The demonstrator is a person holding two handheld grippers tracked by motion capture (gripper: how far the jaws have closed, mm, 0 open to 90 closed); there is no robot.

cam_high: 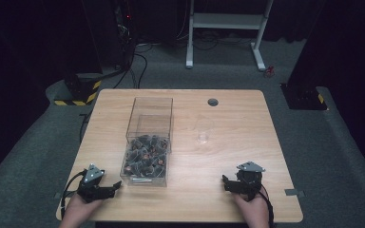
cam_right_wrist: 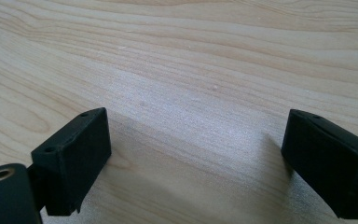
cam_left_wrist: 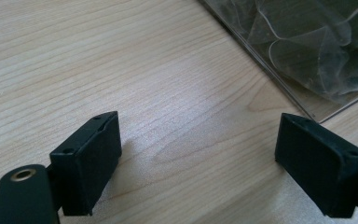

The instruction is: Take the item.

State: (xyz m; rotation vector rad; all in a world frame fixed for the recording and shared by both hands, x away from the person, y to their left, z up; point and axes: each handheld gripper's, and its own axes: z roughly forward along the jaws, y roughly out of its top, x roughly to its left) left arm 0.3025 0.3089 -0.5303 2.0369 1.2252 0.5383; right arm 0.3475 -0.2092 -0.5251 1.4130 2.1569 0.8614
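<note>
A clear plastic box (cam_high: 148, 142) stands on the wooden table (cam_high: 228, 142), its near half heaped with small dark wrapped pieces. A small clear cup (cam_high: 203, 137) sits to its right. My left gripper (cam_high: 113, 187) rests near the front left edge, jaws open and empty, pointing toward the box's near corner (cam_left_wrist: 307, 60). In the left gripper view its jaws stand wide apart over bare wood (cam_left_wrist: 198, 154). My right gripper (cam_high: 229, 184) lies near the front right, open with nothing between its jaws (cam_right_wrist: 196, 154).
A round cable hole (cam_high: 213, 102) sits in the table's far edge. Beyond the table are a white desk frame (cam_high: 225, 28), black stands and cables on grey carpet. Bare wood stretches between the box and the right gripper.
</note>
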